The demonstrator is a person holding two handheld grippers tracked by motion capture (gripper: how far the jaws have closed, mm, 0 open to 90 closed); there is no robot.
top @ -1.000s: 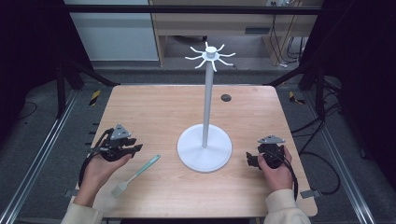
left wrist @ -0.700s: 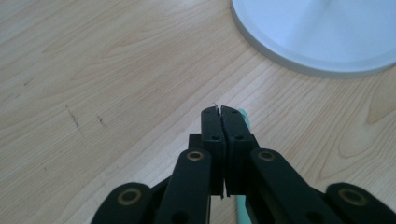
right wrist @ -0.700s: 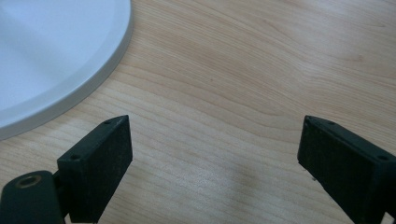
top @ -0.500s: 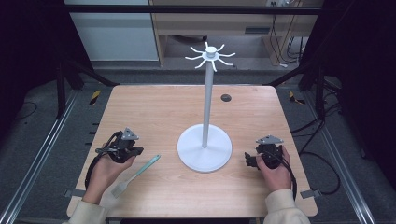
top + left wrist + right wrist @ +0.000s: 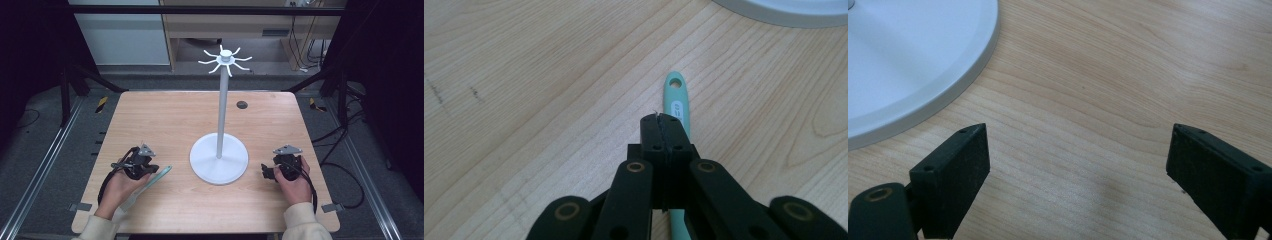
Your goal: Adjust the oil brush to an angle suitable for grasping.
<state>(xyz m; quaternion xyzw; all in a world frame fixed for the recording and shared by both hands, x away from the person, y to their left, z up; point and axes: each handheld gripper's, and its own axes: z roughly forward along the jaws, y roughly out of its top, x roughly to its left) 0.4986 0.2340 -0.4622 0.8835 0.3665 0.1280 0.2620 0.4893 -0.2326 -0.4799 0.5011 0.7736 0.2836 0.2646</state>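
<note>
Mint-green spatula (image 5: 675, 107) lies under the closed left claw (image 5: 664, 120).

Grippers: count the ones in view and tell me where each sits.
2. The left gripper is at the table's near left, shut over the green utensil's handle. The right gripper is at the near right, open beside the white stand.

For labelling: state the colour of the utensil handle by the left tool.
Mint green handle, clearest in the left gripper view.

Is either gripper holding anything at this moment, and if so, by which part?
The left gripper is shut, jaws meeting above the teal utensil's handle; whether they pinch it cannot be told. The right gripper is open over bare table, holding nothing.
</note>
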